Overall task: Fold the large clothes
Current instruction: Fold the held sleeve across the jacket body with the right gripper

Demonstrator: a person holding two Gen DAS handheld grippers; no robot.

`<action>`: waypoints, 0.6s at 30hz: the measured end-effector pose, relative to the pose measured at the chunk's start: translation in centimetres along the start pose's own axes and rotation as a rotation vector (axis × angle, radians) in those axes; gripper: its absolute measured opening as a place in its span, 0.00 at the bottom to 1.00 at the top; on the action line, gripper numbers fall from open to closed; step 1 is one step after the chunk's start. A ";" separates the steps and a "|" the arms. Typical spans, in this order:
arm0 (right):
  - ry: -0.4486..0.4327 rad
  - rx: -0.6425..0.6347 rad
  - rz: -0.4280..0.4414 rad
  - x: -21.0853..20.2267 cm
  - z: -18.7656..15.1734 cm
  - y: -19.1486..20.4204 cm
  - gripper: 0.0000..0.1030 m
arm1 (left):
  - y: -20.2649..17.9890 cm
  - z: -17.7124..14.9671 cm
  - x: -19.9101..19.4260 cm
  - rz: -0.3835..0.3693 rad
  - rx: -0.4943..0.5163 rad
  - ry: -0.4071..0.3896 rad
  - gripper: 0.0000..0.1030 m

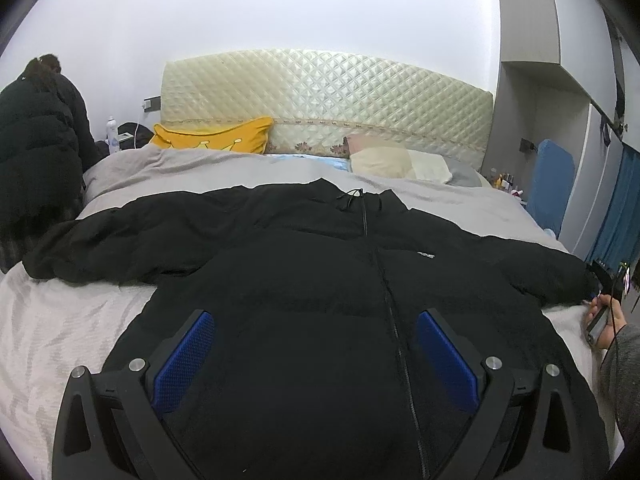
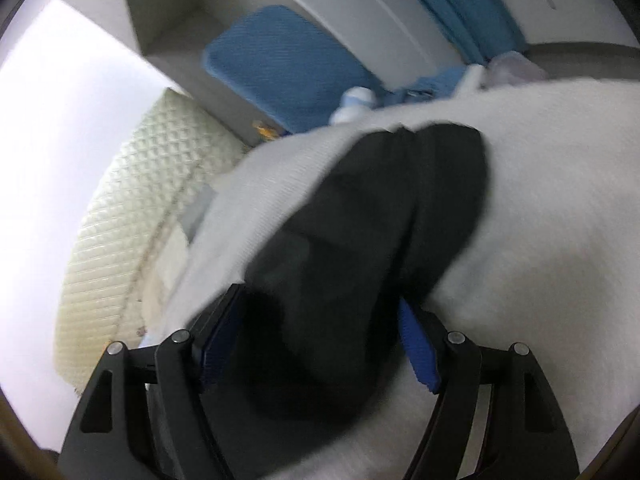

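A large black puffer jacket lies face up on the grey bed cover, zipped, sleeves spread to both sides. My left gripper is open, its blue pads hovering over the jacket's lower body. In the right wrist view my right gripper is open around the end of the jacket's right sleeve, which lies between the blue pads; the view is blurred. The right gripper also shows at the far right of the left wrist view, by the sleeve cuff.
A quilted cream headboard, a yellow pillow and pale pillows stand at the bed's far end. A person in a dark coat is at the left. A blue cushion and grey wardrobe are at the right.
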State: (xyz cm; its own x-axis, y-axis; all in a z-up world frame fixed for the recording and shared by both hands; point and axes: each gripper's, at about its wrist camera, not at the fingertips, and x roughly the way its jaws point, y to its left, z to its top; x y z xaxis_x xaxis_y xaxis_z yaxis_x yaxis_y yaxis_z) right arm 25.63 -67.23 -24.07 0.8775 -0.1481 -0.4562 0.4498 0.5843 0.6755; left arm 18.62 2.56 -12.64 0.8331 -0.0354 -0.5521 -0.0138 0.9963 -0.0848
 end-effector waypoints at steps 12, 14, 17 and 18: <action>-0.081 -0.442 0.053 -6.0 2.1 18.5 0.05 | -0.1 0.6 -0.8 0.022 0.019 -0.017 0.99; -0.106 -0.543 0.125 -8.8 0.8 24.3 0.05 | 0.7 0.7 -1.9 0.018 -0.001 -0.034 0.99; -0.103 -0.654 0.225 -12.2 -2.6 32.3 0.05 | 2.0 1.0 -3.7 0.014 -0.021 -0.058 0.99; -0.096 -0.688 0.246 -13.0 -3.9 34.5 0.05 | 2.3 1.2 -4.2 0.011 -0.026 -0.070 0.99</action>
State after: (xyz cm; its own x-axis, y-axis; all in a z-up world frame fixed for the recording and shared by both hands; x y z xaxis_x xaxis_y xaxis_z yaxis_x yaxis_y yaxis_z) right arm 29.10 -42.07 2.89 0.9646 0.0011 -0.2637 0.0593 0.9735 0.2209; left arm 15.73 5.11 -9.56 0.8692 -0.0184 -0.4942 -0.0368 0.9941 -0.1016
